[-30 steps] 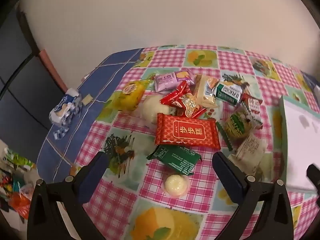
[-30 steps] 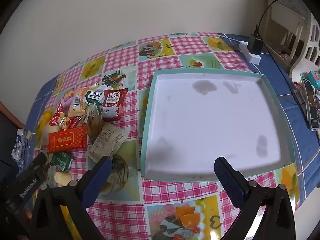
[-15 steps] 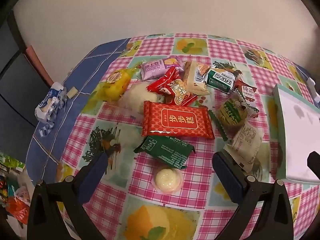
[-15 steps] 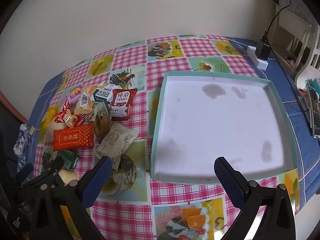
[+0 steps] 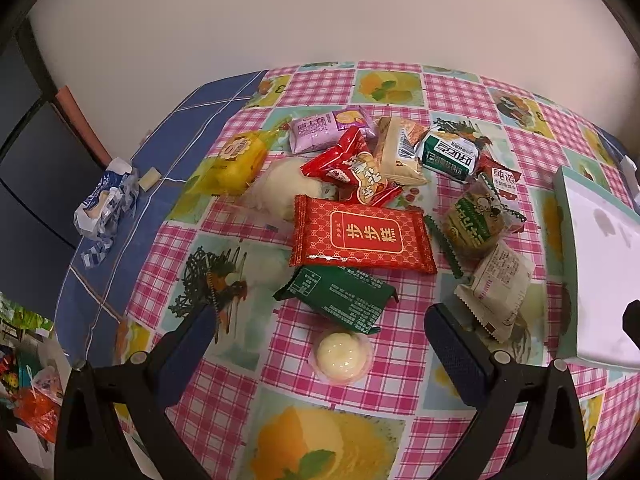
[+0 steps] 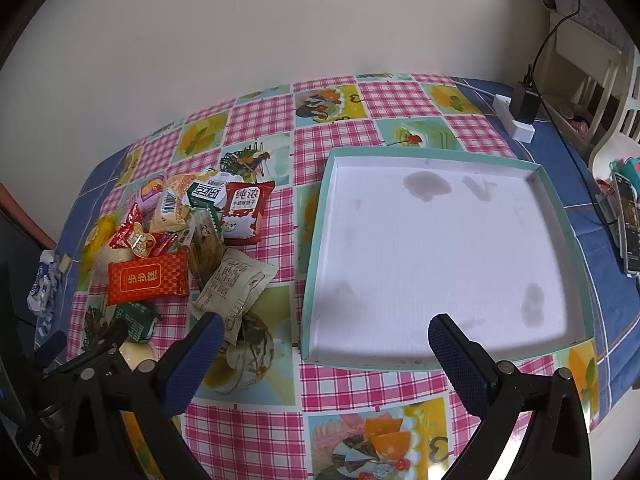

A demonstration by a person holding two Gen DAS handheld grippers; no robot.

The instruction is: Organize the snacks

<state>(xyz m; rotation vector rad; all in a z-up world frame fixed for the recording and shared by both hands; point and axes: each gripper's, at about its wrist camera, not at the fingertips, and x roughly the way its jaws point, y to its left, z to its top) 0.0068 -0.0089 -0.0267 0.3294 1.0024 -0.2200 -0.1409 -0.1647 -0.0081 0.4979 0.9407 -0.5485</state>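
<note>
Over the tabletop [image 5: 352, 396], left view: left tongs [image 5: 320, 340] released, now lower and nearer the snack pile [image 5: 360, 208], round white jelly cup [image 5: 343, 354] between the fingers; likely first pick. Right view: right tongs [image 6: 324, 344] released, closer to the bare tray [image 6: 440, 264]; snacks all outside it.

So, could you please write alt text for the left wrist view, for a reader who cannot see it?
The open left gripper hovers over a pile of wrapped snacks on a pink checked tablecloth, nearest a small round pudding cup and a dark green packet. A large red packet lies behind them; a white tray sits at the right edge.
</note>
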